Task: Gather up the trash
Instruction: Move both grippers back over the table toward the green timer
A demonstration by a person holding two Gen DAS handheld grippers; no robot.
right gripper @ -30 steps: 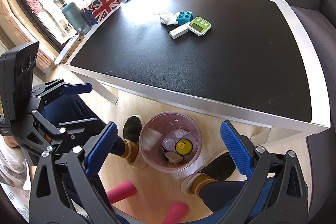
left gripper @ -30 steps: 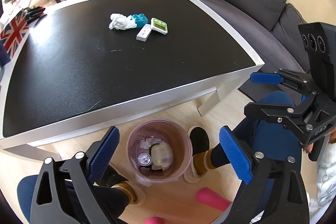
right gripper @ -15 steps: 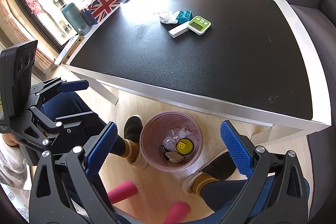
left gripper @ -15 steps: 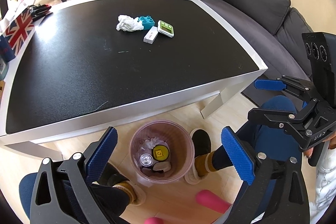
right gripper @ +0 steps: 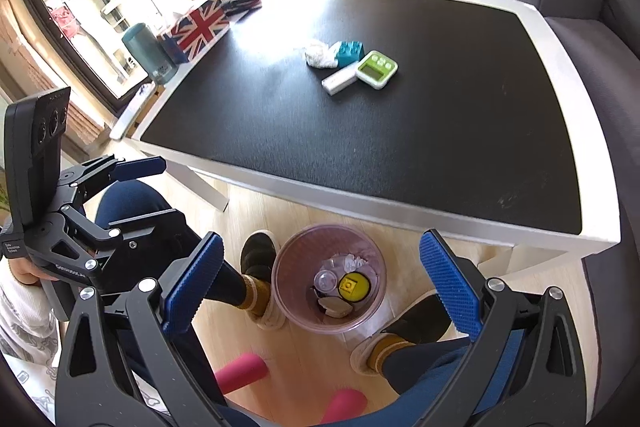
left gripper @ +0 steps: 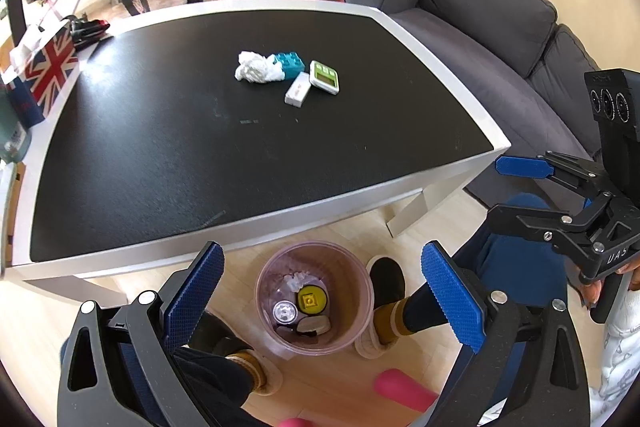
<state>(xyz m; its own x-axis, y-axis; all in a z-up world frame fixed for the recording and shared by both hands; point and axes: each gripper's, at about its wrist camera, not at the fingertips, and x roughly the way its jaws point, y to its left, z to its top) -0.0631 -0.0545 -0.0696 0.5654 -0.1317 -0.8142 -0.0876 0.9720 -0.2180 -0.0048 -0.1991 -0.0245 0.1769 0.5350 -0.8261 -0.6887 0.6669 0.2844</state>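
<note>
Left gripper [left gripper: 320, 291] and right gripper [right gripper: 320, 287]: ribbed blue pads spread wide, empty. Translucent round bin [left gripper: 316, 263] sits directly below both. Crumpled white tissue [left gripper: 256, 67] lies ahead on the matte black table [left gripper: 160, 147].

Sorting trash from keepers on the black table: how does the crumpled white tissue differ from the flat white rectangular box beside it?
The crumpled white tissue is a soft, irregular wad; the flat white rectangular box has straight edges and a smooth top. The tissue touches the teal toy brick; the box lies nearer the table's front edge, next to the green-and-white timer. Both are white, small and rest on the black table.
</note>
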